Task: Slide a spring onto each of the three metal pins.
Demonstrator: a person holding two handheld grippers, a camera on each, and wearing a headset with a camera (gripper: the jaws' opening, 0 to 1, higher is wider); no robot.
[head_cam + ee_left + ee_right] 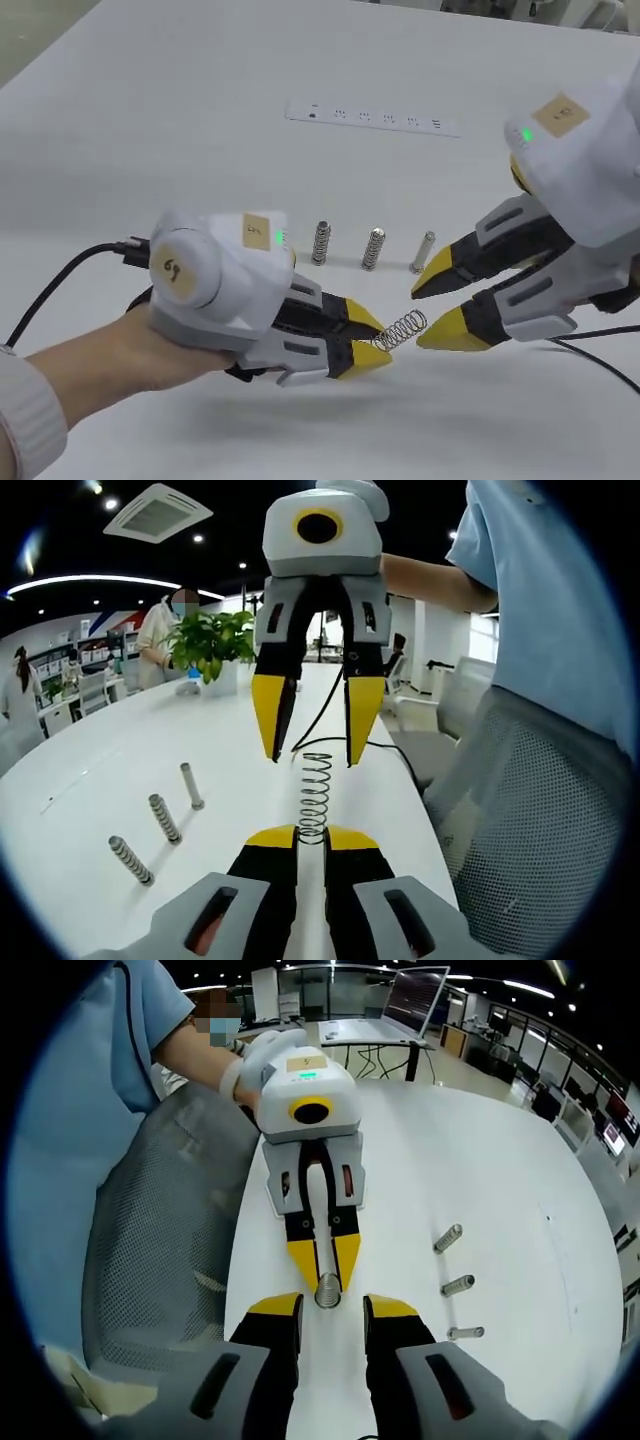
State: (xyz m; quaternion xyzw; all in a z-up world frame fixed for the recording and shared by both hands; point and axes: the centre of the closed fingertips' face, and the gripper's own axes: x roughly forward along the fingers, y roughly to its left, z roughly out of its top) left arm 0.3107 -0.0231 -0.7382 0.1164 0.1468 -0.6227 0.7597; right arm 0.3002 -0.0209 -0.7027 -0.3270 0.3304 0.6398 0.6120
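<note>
Our white worktop (150, 120) carries everything. Over its near part we hold the right gripper (418, 318), its jaws parted moderately wide and holding nothing. Tip to tip with it is the left gripper (382, 343), jaws pinched shut on one end of a loose spring (402, 329). A hand (130, 350) wraps the left gripper from behind, and a black cable (60, 275) runs off leftward across the worktop. A white power strip (375, 118) lies toward the far edge. Between the strip and the grippers, near the middle, three pins stand upright in a row. The left pin (321, 242) and middle pin (373, 248) each carry a spring of their own, and the right pin (423, 252) is bare. The loose spring sticks out from the left jaws, and its free end reaches the gap between the right gripper's yellow tips. We cannot tell whether it touches them.
</note>
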